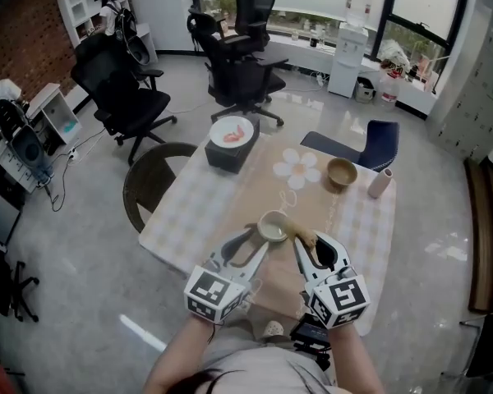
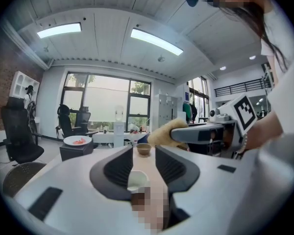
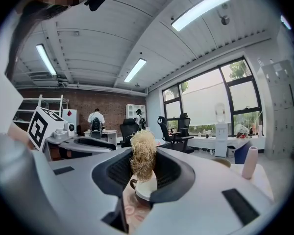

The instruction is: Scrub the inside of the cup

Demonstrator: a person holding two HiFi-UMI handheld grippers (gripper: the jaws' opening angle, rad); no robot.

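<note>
The left gripper (image 2: pixel 144 156) has its jaws apart, and the white cup (image 2: pixel 137 181) sits low in the gap on the table (image 2: pixel 152 174) with neither pad seeming to press on it. Past the tips stands a small wooden bowl (image 2: pixel 143 149). From the right comes the right gripper (image 2: pixel 173 133), a tan fluffy scrubber (image 2: pixel 161 131) at its tip. Far left, a plate (image 2: pixel 77 140) of red food rests on a dark box (image 2: pixel 76 152) near a black office chair (image 2: pixel 17 133).
</note>
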